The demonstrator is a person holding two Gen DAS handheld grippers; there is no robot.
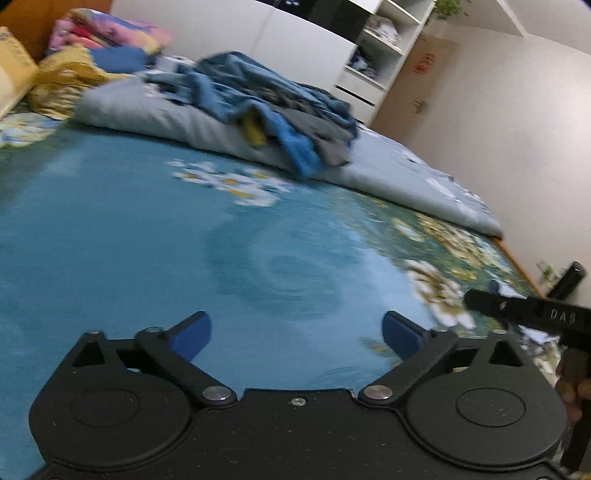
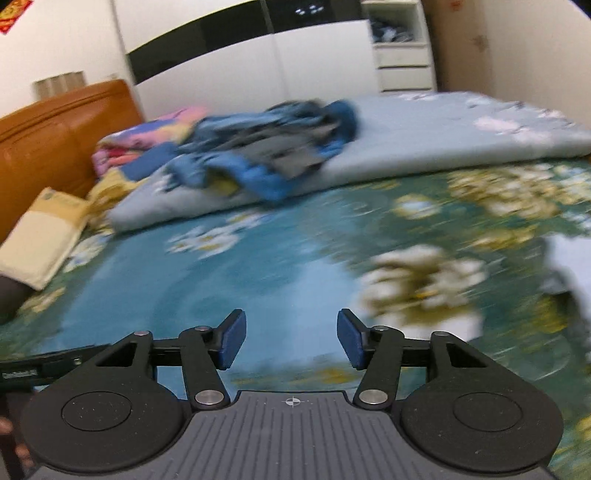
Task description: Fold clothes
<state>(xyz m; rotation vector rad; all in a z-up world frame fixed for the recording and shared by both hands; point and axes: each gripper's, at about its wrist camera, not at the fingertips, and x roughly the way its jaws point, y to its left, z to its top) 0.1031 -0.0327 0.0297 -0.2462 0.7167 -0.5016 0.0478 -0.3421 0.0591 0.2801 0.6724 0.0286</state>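
Observation:
A heap of blue and grey clothes [image 1: 273,107] lies on a folded pale grey quilt [image 1: 147,110] at the far side of the bed; it also shows in the right wrist view [image 2: 269,147]. My left gripper [image 1: 297,334] is open and empty above the teal flowered bedsheet [image 1: 129,229], well short of the heap. My right gripper [image 2: 291,338] is open and empty above the same sheet [image 2: 166,288]. The right gripper's body [image 1: 532,314] shows at the right edge of the left wrist view. Both views are motion-blurred.
A pink and yellow bedding pile [image 1: 96,33] and a cream pillow [image 2: 40,236] lie by the orange headboard [image 2: 55,122]. White wardrobes [image 2: 314,59] and open shelves [image 1: 376,48] stand behind the bed. The bed's edge [image 1: 517,258] runs along a white wall.

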